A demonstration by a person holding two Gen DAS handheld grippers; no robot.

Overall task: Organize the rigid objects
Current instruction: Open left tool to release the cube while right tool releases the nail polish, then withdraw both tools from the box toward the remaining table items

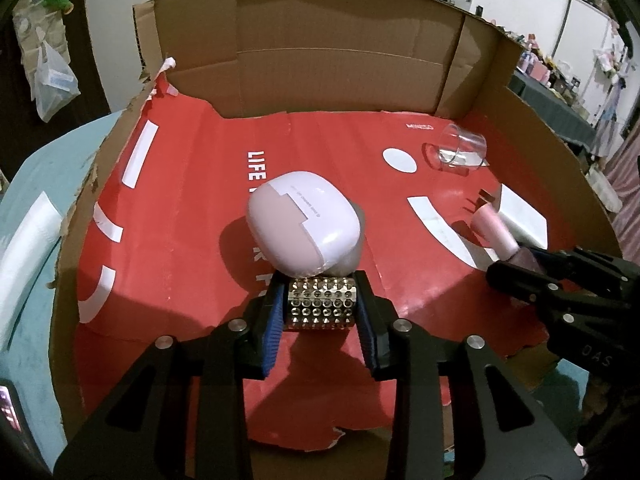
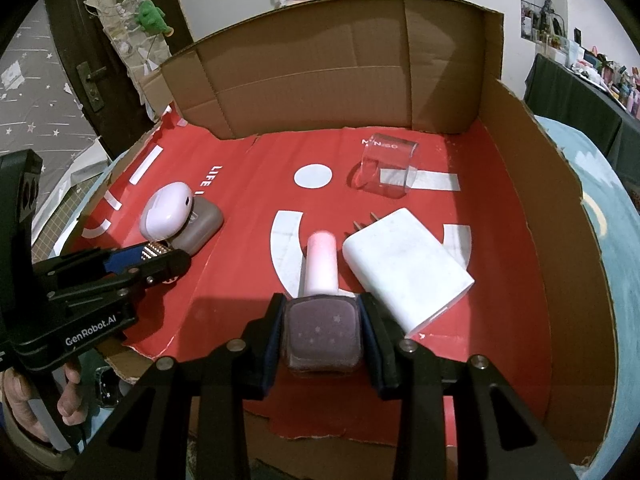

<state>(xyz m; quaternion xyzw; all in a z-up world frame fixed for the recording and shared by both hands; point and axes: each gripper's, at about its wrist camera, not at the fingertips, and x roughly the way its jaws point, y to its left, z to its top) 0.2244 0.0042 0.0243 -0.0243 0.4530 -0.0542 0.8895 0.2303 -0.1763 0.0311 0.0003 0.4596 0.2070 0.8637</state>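
My left gripper (image 1: pixel 322 300) is shut on a gold studded cylinder (image 1: pixel 321 303), low over the red sheet (image 1: pixel 180 208). Just beyond it a lilac earbud case (image 1: pixel 302 226) leans on a grey case (image 2: pixel 200 226). My right gripper (image 2: pixel 322 332) is shut on a nail polish bottle (image 2: pixel 322 330) with a pink cap (image 2: pixel 320 262), lying on the sheet. A white charger plug (image 2: pixel 404 270) lies right of the bottle. The right gripper also shows in the left wrist view (image 1: pixel 532 268), the left gripper in the right wrist view (image 2: pixel 160 258).
A clear glass (image 2: pixel 386 168) lies on its side at the far right of the sheet. Cardboard walls (image 2: pixel 320 72) stand at the back and right side (image 2: pixel 540 200). A teal cloth (image 1: pixel 36 200) lies outside the box.
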